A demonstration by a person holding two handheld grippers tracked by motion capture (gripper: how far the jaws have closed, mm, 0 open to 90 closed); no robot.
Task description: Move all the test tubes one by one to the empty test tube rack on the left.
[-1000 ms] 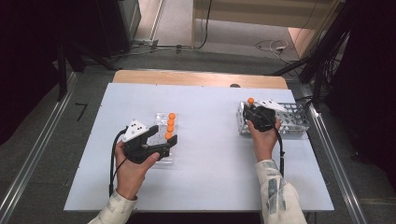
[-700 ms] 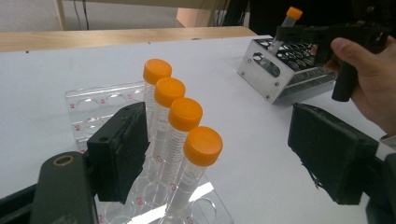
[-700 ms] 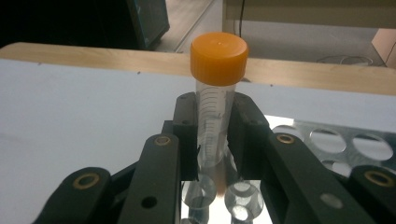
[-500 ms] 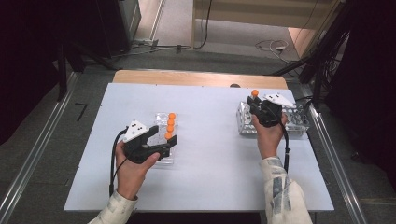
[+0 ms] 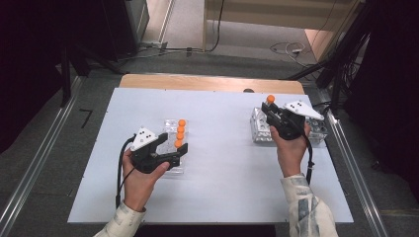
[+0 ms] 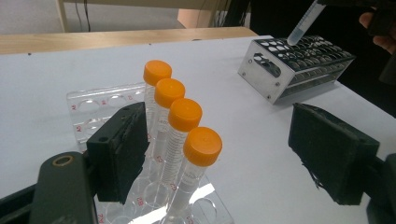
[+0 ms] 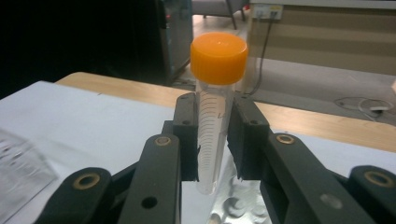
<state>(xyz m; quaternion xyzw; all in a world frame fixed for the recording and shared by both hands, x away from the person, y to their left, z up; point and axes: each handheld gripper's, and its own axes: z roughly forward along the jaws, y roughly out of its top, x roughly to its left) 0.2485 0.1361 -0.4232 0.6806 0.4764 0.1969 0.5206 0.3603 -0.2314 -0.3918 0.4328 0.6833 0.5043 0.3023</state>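
Your right gripper (image 5: 271,109) is clamped on an orange-capped tube (image 7: 215,102), both pads pressed against its clear graduated wall below the cap, the tube upright between them; in the left gripper view its pointed tip hangs just over the near-left holes of the metal rack (image 6: 299,65), clear of the rack's top plate. The metal rack (image 5: 262,131) stands at the right side of the white table (image 5: 222,197), directly beneath your right hand (image 5: 290,150), and its perforated top shows blurred under the tube in the right gripper view. Your left gripper (image 5: 170,155) stands with its jaws spread wide and nothing between the pads; one pad lies against the clear plastic rack (image 6: 100,100) on the table's left half, the other well out over bare table. Four further orange-capped tubes (image 6: 184,140) stand upright in a single row in that clear rack, caps nearly touching one another, the nearest just beside the left pad of your left gripper. Between the two racks the table surface is bare. Beyond the far edge of the white table lies a wooden board (image 5: 207,83), and behind it loose cables (image 5: 284,48) on the floor. Metal rails (image 5: 356,173) run along both sides of the table. A black cable (image 5: 118,173) trails from your left gripper down past your left hand (image 5: 141,182).
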